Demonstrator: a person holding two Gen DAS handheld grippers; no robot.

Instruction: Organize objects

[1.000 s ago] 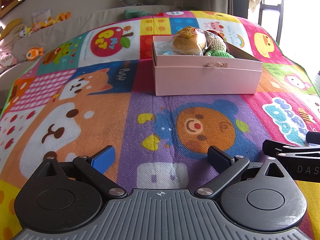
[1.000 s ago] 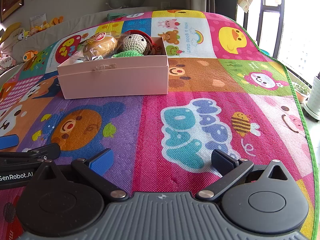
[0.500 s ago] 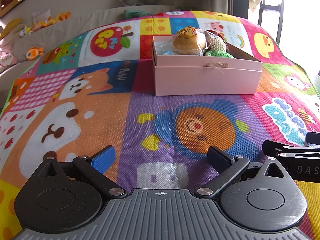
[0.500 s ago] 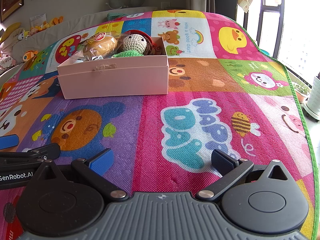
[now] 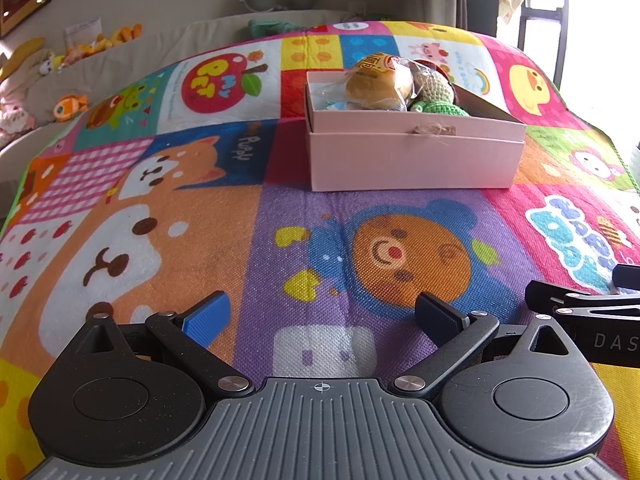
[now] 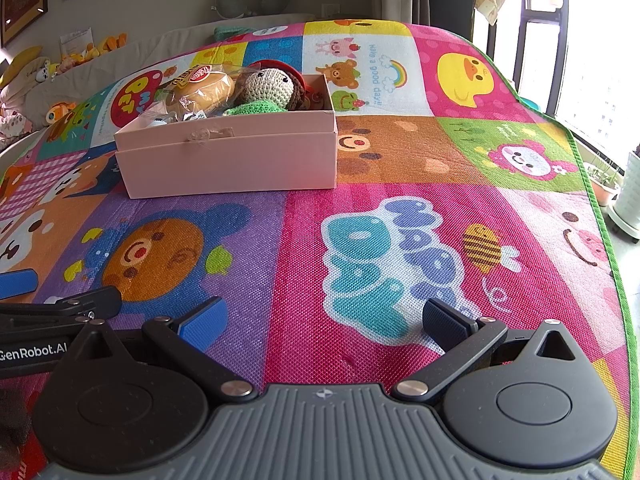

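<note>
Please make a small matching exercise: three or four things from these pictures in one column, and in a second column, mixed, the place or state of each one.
Things:
1. wrapped bun
2. crochet doll
3. pink box
4. left claw

Places or states:
A. open, holding nothing
B. on the play mat, no lid on it
C. in the box, at its left part
D. in the box, to the right of the bun

Pairs: 1-C, 2-D, 3-B, 4-A

**Readable lettering**

Showing "MY PET" on the play mat's (image 5: pixel 120 200) red apple panel (image 5: pixel 222 82), "Puppy" beside the dog, "GenRobot.AI" on the left gripper's (image 6: pixel 60 320) side, "DAS" on the right gripper (image 5: pixel 588 320).
</note>
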